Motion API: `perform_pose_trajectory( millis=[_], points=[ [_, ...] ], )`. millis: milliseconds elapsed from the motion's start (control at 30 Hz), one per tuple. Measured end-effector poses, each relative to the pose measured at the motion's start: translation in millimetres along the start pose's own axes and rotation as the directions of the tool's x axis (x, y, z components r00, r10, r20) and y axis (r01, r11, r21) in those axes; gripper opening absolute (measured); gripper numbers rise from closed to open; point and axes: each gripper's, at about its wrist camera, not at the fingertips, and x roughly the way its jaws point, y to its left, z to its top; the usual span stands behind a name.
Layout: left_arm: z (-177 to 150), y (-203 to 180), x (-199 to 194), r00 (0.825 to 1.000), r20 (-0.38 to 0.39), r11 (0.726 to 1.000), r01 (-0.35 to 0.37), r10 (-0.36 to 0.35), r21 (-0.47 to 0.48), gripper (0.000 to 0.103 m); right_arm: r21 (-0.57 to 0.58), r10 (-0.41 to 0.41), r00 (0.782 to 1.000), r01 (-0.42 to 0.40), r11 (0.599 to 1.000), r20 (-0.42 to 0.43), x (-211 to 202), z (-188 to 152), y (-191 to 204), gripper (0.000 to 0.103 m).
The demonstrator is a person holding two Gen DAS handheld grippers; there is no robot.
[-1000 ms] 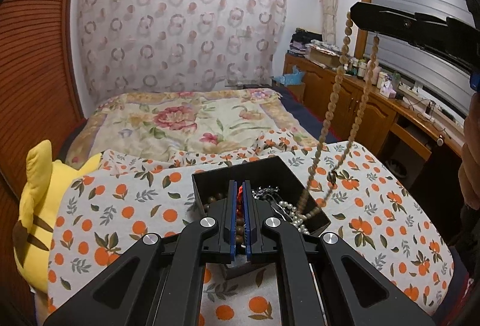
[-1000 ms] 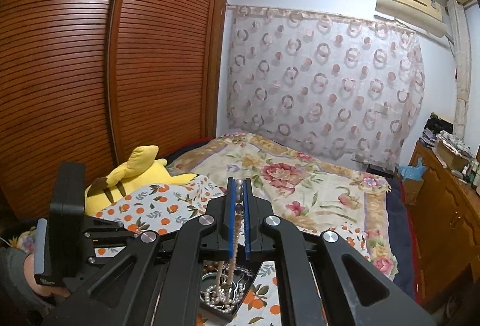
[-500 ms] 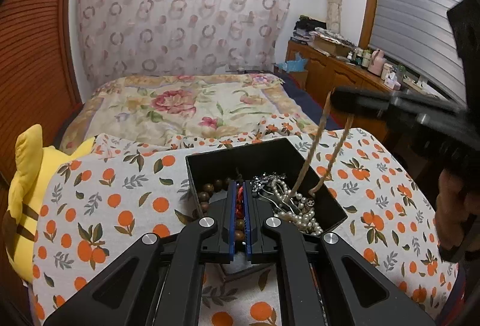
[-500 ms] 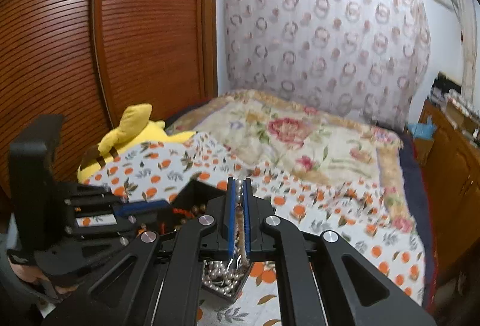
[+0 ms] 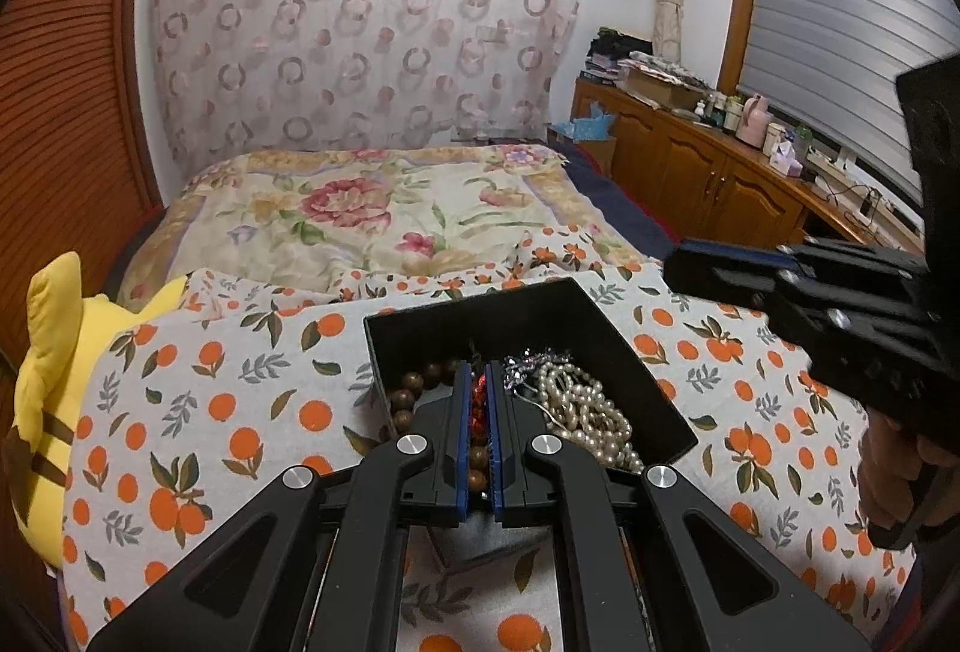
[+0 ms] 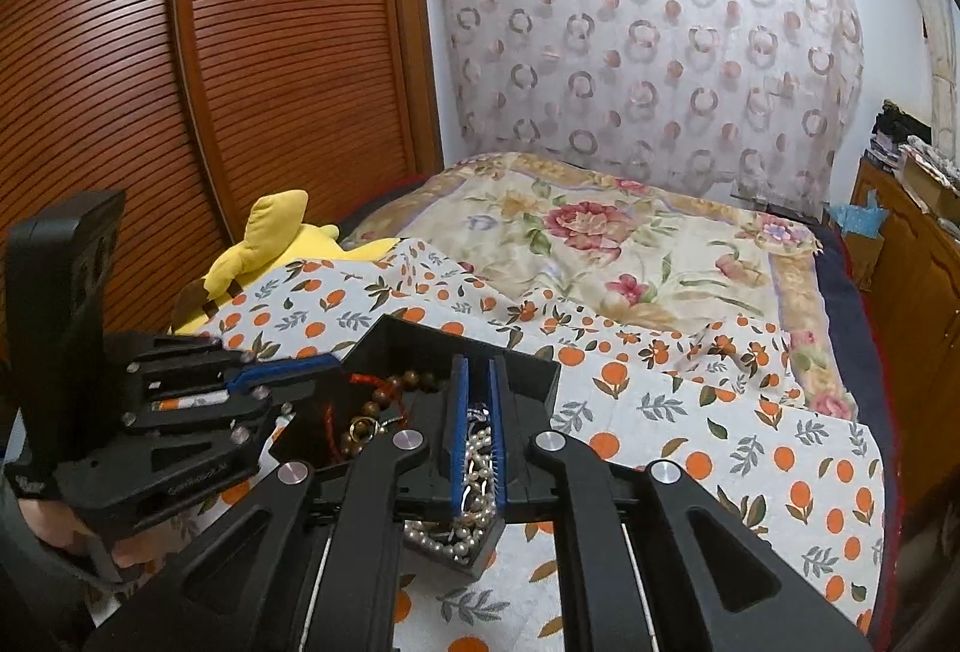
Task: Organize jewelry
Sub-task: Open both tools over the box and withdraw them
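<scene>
While right gripper (image 6: 478,415) jaws are opening over black box (image 5: 606,328), nothing pinched, I'm letting beads settle inside at 12 o'clock. Left gripper (image 5: 478,415), pressed together on red-strung wooden bracelet (image 5: 414,394), holding steady; releasing gently inside box.

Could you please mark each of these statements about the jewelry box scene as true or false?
1. The black box holds a white pearl strand. True.
2. The box sits on a bare wooden table. False: it rests on a cloth printed with oranges.
3. Dark brown wooden beads lie in the box. True.
4. The right gripper holds a long bead necklace high above the box. False: its jaws are opening just over the pearls, nothing hanging from them.
5. A yellow plush toy lies inside the box. False: it lies at the edge of the cloth.
</scene>
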Motion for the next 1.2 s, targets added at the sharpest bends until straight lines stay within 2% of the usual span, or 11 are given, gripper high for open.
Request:
perform_pose_trajectory(
  millis=[333, 400, 467, 600, 700, 867, 967, 1200],
  points=[
    [23.8, 3.4, 18.7, 0.999, 0.004, 0.999, -0.046, 0.046, 0.017, 0.004, -0.012, 0.003, 1.000, -0.003, 1.000, -0.017, -14.1, -27.5, -1.1, 0.011],
    [26.3, 4.2, 20.0, 0.999, 0.003, 0.998, -0.055, 0.055, 0.017, 0.015, -0.012, 0.004, 1.000, -0.004, 1.000, -0.021, -15.2, -32.4, -0.7, 0.011],
    [26.1, 5.6, 18.2, 0.999, 0.006, 0.999, -0.052, 0.052, 0.009, 0.041, -0.008, 0.006, 1.000, -0.006, 1.000, -0.024, -16.5, -37.2, -0.7, 0.011],
    [17.7, 6.2, 6.9, 0.998, 0.019, 0.998, -0.061, 0.061, 0.001, 0.053, 0.007, 0.018, 1.000, -0.018, 1.000, -0.025, -21.2, -46.9, 0.9, 0.011],
    [8.8, 4.2, -5.7, 0.997, 0.033, 0.998, -0.063, 0.063, 0.008, 0.072, 0.005, 0.023, 0.999, -0.023, 1.000, -0.027, -26.5, -56.5, 6.5, 0.011],
    [-6.5, -1.5, -28.6, 0.995, 0.055, 0.996, -0.082, 0.080, 0.034, 0.093, -0.015, 0.034, 0.999, -0.035, 0.999, -0.036, -36.4, -74.3, 20.1, 0.013],
    [-20.4, -4.3, -43.2, 0.994, 0.064, 0.995, -0.091, 0.088, 0.043, 0.095, -0.011, 0.049, 0.998, -0.050, 0.999, -0.040, -42.8, -85.6, 27.0, 0.028],
    [-55.5, -1.5, -59.9, 0.998, 0.026, 0.998, -0.063, 0.062, 0.031, 0.095, -0.055, 0.092, 0.991, -0.097, 0.994, -0.096, -52.4, -115.8, 52.6, 0.028]
  ],
)
